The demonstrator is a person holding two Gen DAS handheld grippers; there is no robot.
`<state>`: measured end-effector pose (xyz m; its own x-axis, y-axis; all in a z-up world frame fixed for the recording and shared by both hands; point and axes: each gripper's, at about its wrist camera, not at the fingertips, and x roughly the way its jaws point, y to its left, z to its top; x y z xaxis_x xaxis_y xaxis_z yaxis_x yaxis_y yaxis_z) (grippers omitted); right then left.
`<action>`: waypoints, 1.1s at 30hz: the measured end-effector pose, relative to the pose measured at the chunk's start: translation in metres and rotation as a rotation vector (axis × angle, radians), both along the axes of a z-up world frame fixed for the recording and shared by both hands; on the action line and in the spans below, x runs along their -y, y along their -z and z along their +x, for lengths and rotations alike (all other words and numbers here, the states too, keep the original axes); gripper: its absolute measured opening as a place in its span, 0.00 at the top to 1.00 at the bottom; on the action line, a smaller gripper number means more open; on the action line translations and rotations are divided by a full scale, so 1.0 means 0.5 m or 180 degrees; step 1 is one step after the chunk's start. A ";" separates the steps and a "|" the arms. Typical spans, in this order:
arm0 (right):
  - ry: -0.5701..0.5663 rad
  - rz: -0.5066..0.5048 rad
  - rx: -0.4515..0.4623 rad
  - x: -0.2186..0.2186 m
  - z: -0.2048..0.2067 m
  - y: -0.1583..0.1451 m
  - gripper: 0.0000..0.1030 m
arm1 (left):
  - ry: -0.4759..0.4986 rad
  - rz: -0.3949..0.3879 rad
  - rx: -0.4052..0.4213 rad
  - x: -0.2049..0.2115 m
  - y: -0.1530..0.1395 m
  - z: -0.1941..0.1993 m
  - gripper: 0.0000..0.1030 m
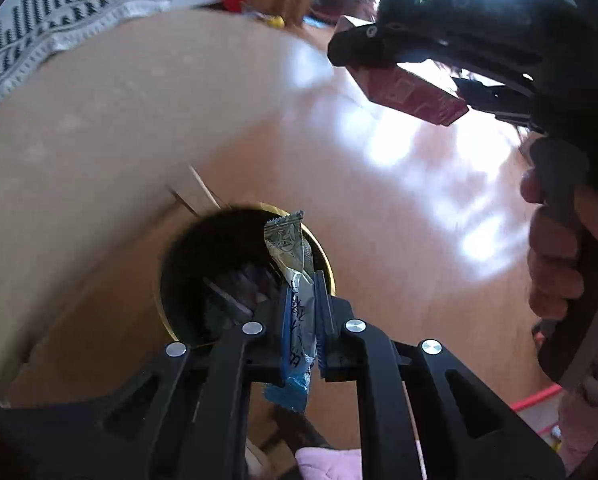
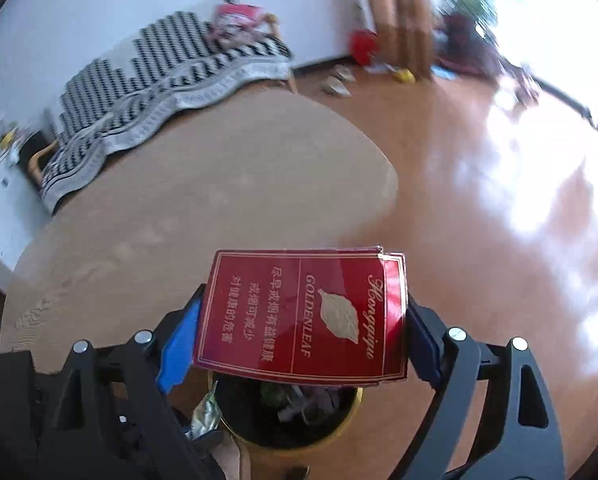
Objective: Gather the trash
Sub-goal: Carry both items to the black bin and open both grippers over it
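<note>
My left gripper [image 1: 302, 312] is shut on a silver and blue snack wrapper [image 1: 295, 280] and holds it upright over the right rim of a round black bin with a gold rim [image 1: 327, 256]. The bin holds dark trash. My right gripper [image 2: 303, 320] is shut on a flat red cigarette pack [image 2: 303, 314] printed GOLDENLEAF, held just above the same bin [image 2: 353, 408]. In the left wrist view the right gripper and its red pack [image 1: 415, 92] hang at the upper right, above the floor. The wrapper tip shows in the right wrist view [image 2: 205, 412].
A tan round rug [image 2: 203, 184] lies under the bin on a shiny wooden floor [image 2: 499, 220]. A black and white patterned throw [image 2: 147, 88] covers furniture at the back left. Red and yellow items [image 2: 361, 46] lie by the far wall.
</note>
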<state>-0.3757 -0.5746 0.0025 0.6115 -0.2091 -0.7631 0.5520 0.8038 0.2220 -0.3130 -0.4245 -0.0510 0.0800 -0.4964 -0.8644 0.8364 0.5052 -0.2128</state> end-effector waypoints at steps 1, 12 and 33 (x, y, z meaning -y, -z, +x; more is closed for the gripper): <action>0.0048 0.0104 -0.0057 0.006 -0.021 0.033 0.18 | 0.0025 0.0048 -0.0005 0.008 0.019 -0.010 0.92; 0.0106 0.0898 -0.0633 0.001 0.011 0.313 0.18 | 0.0092 0.0674 0.0159 0.045 0.182 0.021 0.92; 0.0168 0.0989 -0.0699 0.012 0.050 0.348 0.18 | 0.0195 0.0815 0.0196 0.057 0.207 0.018 0.92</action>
